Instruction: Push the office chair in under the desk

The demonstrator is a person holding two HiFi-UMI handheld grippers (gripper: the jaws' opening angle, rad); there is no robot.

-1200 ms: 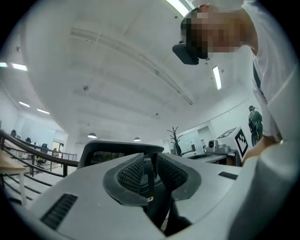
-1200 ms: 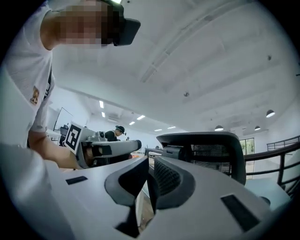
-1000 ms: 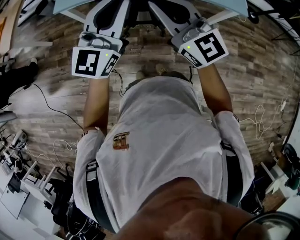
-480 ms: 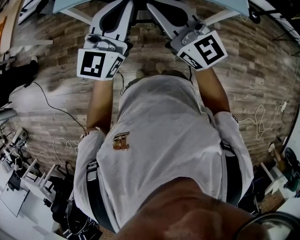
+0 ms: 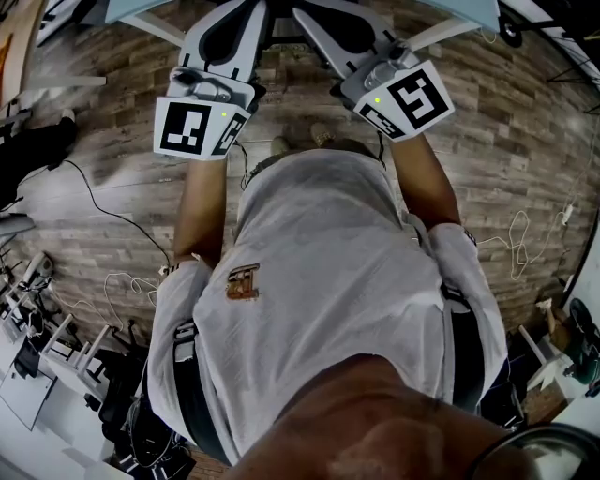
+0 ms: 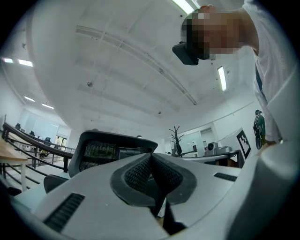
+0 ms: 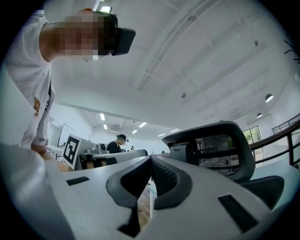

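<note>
The office chair's black mesh back (image 6: 112, 150) stands just beyond my left gripper (image 6: 151, 157), a little to its left. In the right gripper view the same chair back (image 7: 220, 145) rises to the right of my right gripper (image 7: 151, 160). Both grippers are shut, pads together with nothing between them. From the head view the left marker cube (image 5: 200, 127) and right marker cube (image 5: 405, 98) sit side by side at the top. Both sets of jaws reach toward a dark chair part (image 5: 281, 23) at the top edge. A pale desk edge (image 5: 131, 9) shows in the top corners.
Cables (image 5: 94, 211) trail over the wooden floor on the left, and more cables (image 5: 525, 234) lie on the right. Equipment clutter (image 5: 47, 356) fills the lower left. A coat stand (image 6: 176, 138) and a distant person (image 7: 117, 143) stand in the room beyond.
The left gripper has shifted slightly right and toward the chair in the head view. The right gripper has barely moved.
</note>
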